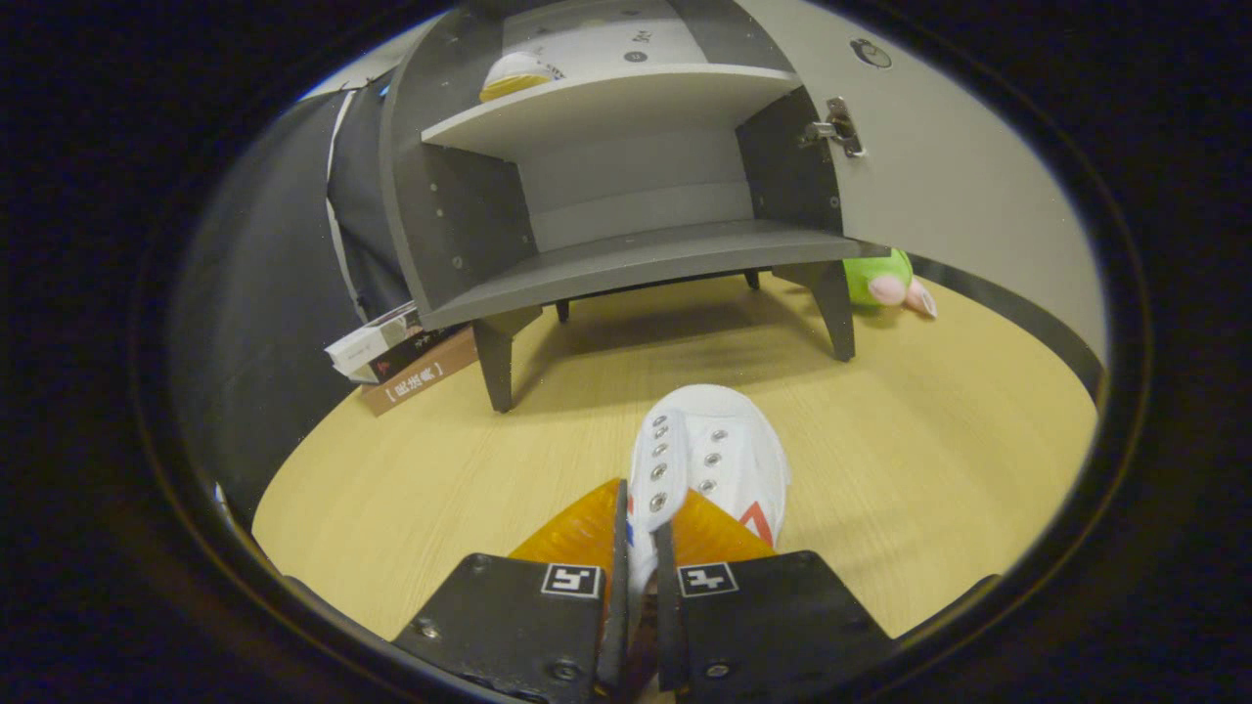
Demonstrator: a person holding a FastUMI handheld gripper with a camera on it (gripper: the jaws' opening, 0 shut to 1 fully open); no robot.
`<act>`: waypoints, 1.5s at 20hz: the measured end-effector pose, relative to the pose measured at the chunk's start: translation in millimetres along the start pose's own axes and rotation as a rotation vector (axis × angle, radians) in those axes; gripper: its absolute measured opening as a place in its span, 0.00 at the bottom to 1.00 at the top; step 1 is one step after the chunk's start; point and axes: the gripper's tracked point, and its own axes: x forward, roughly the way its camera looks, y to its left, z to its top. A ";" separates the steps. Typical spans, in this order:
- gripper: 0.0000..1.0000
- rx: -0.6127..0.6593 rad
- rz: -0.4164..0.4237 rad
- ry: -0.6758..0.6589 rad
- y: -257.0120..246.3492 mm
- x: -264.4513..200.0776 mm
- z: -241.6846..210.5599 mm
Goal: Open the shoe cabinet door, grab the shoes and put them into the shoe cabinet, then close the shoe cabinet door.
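1. Door stage done: shoe cabinet (626, 244) standing open on the wooden table (939, 489), its door (968, 186) swung wide to the right, hinge (836, 127) exposed.
2. One shoe apparently stowed already: yellow-soled shoe (516, 76) resting on the upper shelf (606, 103), toward its left end.
3. Lower shelf (646, 262) bare, room there for another shoe.
4. Second shoe in hand: white sneaker (709, 460) with metal eyelets, toe pointing toward the cabinet, held just ahead of the gripper (641, 557).
5. Jaws drawn close together, clamped on a thin upright part of the sneaker near its opening, both orange-backed fingers (577, 533) pressing on it.
6. Sneaker well short of the cabinet, out in front of its front legs; hard to tell whether lifted or resting on the table.
7. Left to do, by the look of it: carrying the sneaker forward onto a shelf, releasing, backing out, then swinging the door shut.
8. Nearby clutter off the path: stack of books (401, 357) by the left leg, green plush toy (880, 279) behind the right leg.
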 end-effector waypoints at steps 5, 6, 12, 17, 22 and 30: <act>0.06 -0.070 0.025 -0.099 1.7 -24.7 18.2; 0.06 -0.093 0.032 -0.112 5.6 -32.9 23.5; 0.06 -0.188 0.064 -0.238 34.1 -97.8 76.6; 0.06 -0.204 0.040 -0.303 40.7 -149.2 129.2; 0.06 -0.200 0.058 -0.388 57.5 -203.3 204.4; 0.06 -0.266 -0.003 -0.523 66.5 -248.3 324.0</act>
